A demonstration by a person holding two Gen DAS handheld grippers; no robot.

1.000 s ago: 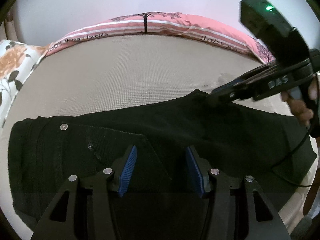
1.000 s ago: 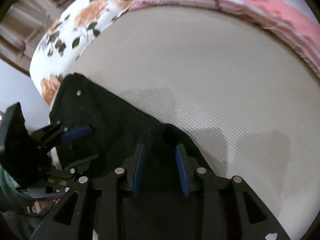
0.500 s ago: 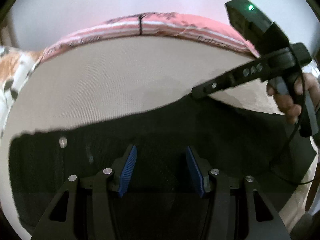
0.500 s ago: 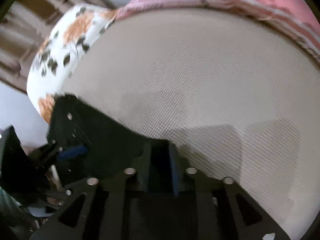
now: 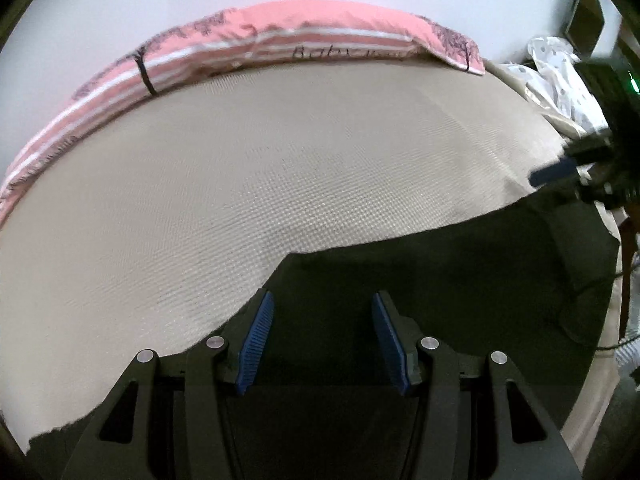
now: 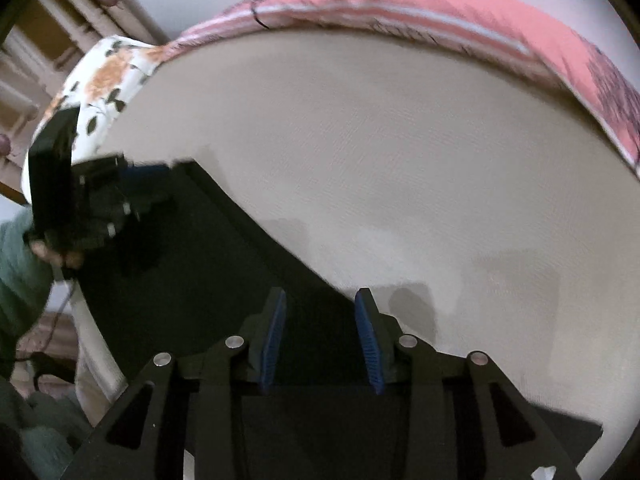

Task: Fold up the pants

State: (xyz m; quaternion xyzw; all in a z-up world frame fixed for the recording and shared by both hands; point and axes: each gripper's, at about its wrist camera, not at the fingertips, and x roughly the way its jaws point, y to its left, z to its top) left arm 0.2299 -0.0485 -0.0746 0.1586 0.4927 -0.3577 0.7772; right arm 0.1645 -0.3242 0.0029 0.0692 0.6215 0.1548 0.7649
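Observation:
Black pants [image 5: 460,280] lie flat on the beige mattress [image 5: 280,152], along its near edge. My left gripper [image 5: 322,316] is open, its blue pads over the pants near their far edge, nothing between them. My right gripper [image 6: 320,316] is open over the pants [image 6: 208,272] at their far edge, also empty. In the left wrist view the right gripper [image 5: 560,172] shows blurred at the far right end of the pants. In the right wrist view the left gripper [image 6: 132,184] sits at the far left end.
A pink striped blanket [image 5: 280,36] runs along the mattress's far edge by the white wall. A floral pillow [image 6: 104,80] lies at the left end. White spotted cloth [image 5: 560,72] is heaped beyond the right end. A cable [image 5: 616,280] hangs at right.
My right gripper shut on the pants' far edge half a second ago and is now open again. My left gripper has swung right, away from the waistband button. The pants lie flatter.

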